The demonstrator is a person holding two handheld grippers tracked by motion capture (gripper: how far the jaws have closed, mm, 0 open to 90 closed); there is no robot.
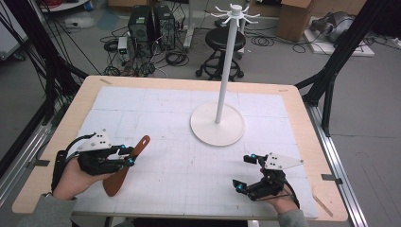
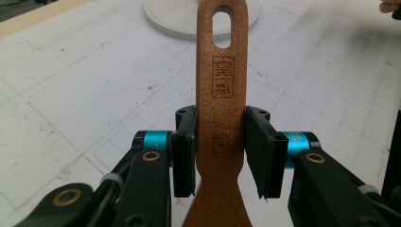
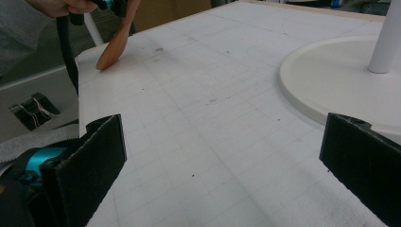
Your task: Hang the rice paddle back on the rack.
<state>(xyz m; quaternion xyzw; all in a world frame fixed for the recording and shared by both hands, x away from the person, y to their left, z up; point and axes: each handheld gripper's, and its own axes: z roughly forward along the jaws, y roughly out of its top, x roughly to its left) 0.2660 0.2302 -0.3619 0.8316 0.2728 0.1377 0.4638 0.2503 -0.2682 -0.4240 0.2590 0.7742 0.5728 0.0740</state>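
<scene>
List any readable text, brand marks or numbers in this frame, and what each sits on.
Square stamp on the wooden spatula handle, held in the left gripper: a character, then two small lines, too blurred to read surely.
Round stamp between the jaws: unreadable.
Nothing else carries text.

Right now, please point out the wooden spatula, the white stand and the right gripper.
wooden spatula [image 2: 221,94], left gripper view, on its handle.
white stand [image 1: 217,124], high view, on its round base.
right gripper [image 1: 245,172], high view, between its open jaws.
</scene>
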